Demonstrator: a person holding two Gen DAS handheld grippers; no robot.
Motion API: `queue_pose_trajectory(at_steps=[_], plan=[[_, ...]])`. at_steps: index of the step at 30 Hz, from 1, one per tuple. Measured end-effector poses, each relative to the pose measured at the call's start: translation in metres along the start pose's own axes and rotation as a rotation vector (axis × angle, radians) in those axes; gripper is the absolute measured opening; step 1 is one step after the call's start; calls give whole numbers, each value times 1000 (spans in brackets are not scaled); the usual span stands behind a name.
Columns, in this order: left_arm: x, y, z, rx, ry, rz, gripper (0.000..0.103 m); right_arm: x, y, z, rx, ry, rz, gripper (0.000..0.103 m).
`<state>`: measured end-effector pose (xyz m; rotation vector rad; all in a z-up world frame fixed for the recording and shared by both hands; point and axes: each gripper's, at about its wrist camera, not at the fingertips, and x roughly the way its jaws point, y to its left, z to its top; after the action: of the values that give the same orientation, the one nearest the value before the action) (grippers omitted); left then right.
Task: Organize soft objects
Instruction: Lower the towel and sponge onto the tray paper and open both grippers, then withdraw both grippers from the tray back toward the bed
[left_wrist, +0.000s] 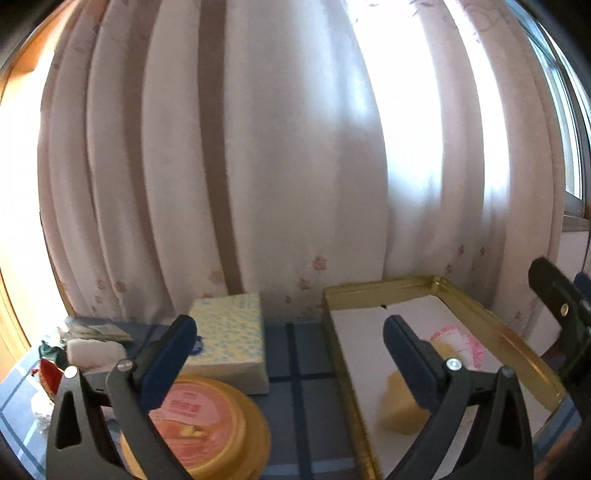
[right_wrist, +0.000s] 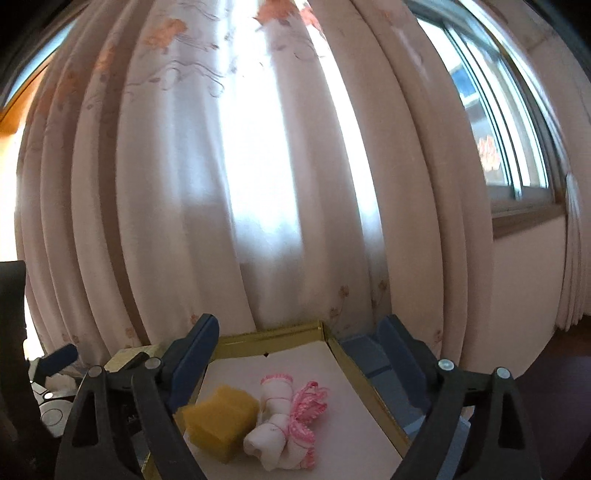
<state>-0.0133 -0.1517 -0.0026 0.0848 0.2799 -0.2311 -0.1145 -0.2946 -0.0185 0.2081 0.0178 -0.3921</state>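
Inside the gold tray (right_wrist: 369, 380) we see a yellow sponge (right_wrist: 221, 413) touching a white-pink cloth bundle (right_wrist: 284, 428). Both grippers, left (left_wrist: 291, 350) and right (right_wrist: 299, 350), stand wide open, holding nothing. Round tub (left_wrist: 207, 424) label: writing unreadable.

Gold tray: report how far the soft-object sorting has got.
Done: the yellow sponge and the white-and-pink cloth bundle lie in the gold tray. In hand: nothing; the left gripper and right gripper are both open. Left: the white cloth and small clutter at the table's left.
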Motion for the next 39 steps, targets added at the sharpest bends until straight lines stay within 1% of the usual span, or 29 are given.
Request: queue_pose_trajectory(at_steps=[2,4,7,9,12,19,26,31,36,39], plan=[[-5,1,-5,30,-24,12,102,-3,5,-1,-12,-15,-2,90],[-8,1,-7,42,-15,7,102,-7,8,-2,-23,-27,-4,91],[-15,13,-9,-2,-20,-20,102,-11,9,-3,-23,-33,-10,91],[-14,21,-11,-40,-1,-29,102,-14,6,-2,-11,-47,-20,91],[-13,26,-14,-59,17,-22,102,-19,2,-3,6,-62,-33,91],[-16,27,-17,-45,21,-28,102,-15,-3,-4,67,-13,-25,91],[-21,34,-20,-49,28,-19,102,-15,-6,-8,127,52,-44,91],[-24,41,-22,-59,32,-20,102,-17,5,-10,87,66,-63,91],[-28,49,-25,-61,37,-17,102,-24,24,-10,11,44,-54,91],[-29,53,-26,-63,39,-15,102,-28,32,-11,1,38,-37,91]])
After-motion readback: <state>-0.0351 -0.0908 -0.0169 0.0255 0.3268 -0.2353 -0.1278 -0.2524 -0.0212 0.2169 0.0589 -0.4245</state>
